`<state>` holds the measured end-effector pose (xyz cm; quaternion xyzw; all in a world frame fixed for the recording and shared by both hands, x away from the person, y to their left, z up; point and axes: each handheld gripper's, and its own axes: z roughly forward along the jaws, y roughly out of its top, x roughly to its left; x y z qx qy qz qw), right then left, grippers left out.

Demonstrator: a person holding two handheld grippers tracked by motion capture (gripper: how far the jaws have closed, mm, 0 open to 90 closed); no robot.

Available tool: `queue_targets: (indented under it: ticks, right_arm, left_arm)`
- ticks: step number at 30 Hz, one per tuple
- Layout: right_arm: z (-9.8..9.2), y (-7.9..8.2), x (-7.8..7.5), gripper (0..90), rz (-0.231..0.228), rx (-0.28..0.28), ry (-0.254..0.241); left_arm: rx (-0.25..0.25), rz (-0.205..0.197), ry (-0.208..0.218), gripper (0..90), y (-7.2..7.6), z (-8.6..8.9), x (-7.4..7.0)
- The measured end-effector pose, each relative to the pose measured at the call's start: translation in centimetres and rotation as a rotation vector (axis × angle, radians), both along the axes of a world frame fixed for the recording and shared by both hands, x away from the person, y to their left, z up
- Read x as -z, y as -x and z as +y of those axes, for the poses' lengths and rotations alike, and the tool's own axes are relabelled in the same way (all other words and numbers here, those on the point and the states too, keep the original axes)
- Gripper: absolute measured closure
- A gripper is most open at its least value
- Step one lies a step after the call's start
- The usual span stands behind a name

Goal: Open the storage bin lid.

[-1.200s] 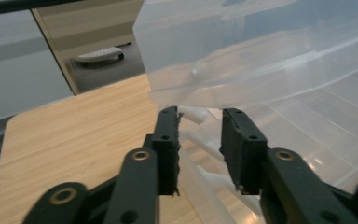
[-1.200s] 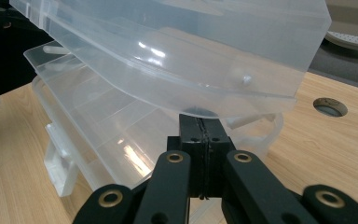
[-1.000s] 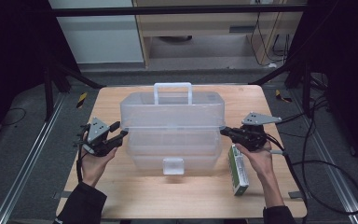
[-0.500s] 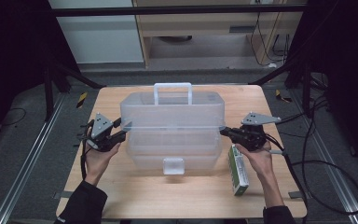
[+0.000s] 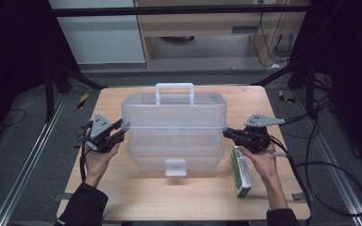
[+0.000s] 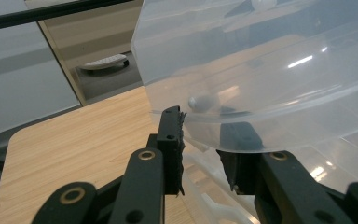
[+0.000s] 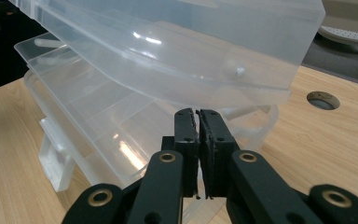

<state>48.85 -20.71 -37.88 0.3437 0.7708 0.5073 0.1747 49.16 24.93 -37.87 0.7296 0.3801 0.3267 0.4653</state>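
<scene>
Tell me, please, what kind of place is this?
Probably a lab or workshop set up for recording: a wooden table inside a dark metal frame, loose cables on grey floor, and a clear storage box.

Surfaces in front of you, located from the storage box:

- Storage box (image 5: pixel 174 136): clear, glossy plastic, smooth, throwing bright highlights; its handle (image 5: pixel 174 89) and front latch (image 5: pixel 175 167) are cloudier white plastic.
- Desk (image 5: pixel 136 188) under it: pale wood grain, matt.
- Carton (image 5: pixel 241 172) to its right: printed green-and-white card.
- Left gripper (image 6: pixel 200 154) and right gripper (image 7: pixel 198 149) at its ends: matt black jaws with rough-edged pads and brass-coloured metal rivets.
</scene>
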Motion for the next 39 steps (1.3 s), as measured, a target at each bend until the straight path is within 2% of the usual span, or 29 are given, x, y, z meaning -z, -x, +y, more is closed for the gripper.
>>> queue_targets:
  ticks: [3, 5, 9, 19, 23, 25, 26, 27, 31, 33, 34, 39]
  right_arm:
    - [-0.1, 0.1, 0.1, 84.9, 0.009, 0.000, 0.003]
    - [-0.1, 0.4, 0.3, 83.2, 0.024, 0.003, 0.027]
    - [-0.2, 0.7, 0.7, 81.7, 0.037, 0.004, 0.041]
    - [-0.2, 1.2, 2.4, 79.8, 0.079, 0.004, 0.068]
    - [0.1, 1.2, 2.8, 80.2, 0.086, -0.001, 0.078]
    - [0.2, 1.2, 2.9, 80.2, 0.090, -0.002, 0.086]
    - [0.2, 1.2, 3.0, 80.0, 0.092, 0.002, 0.092]
    - [0.3, 1.2, 3.1, 79.8, 0.091, 0.000, 0.094]
    - [0.4, 1.1, 3.4, 76.7, 0.104, 0.012, 0.098]
    - [0.6, 1.0, 3.6, 75.7, 0.106, 0.022, 0.103]
    - [0.7, 1.0, 3.7, 74.9, 0.115, 0.028, 0.102]
    - [0.9, 0.9, 3.9, 73.7, 0.123, 0.046, 0.105]
  left_arm:
    - [-0.004, 0.002, -0.002, 70.7, 0.0, -0.1, -0.1]
    - [-0.007, 0.008, -0.012, 71.0, 0.0, -0.1, -0.3]
    - [-0.011, 0.015, -0.012, 71.2, -0.1, -0.2, -0.5]
    - [-0.020, 0.027, -0.007, 71.7, -0.4, -0.2, -0.9]
    - [-0.026, 0.026, -0.008, 72.0, -0.4, -0.3, -1.0]
    - [-0.014, 0.013, -0.007, 72.1, -0.6, -0.4, -1.1]
    - [-0.029, 0.027, -0.010, 72.2, -0.5, -0.4, -1.2]
    - [-0.011, 0.011, -0.010, 72.3, -0.7, -0.4, -1.2]
    - [-0.032, 0.029, -0.007, 72.5, -0.7, -0.4, -1.4]
    - [-0.021, 0.019, -0.008, 72.6, -0.9, -0.4, -1.5]
    - [-0.034, 0.029, -0.006, 72.6, -0.8, -0.4, -1.5]
    - [-0.033, 0.034, -0.003, 72.9, -0.9, -0.4, -1.6]
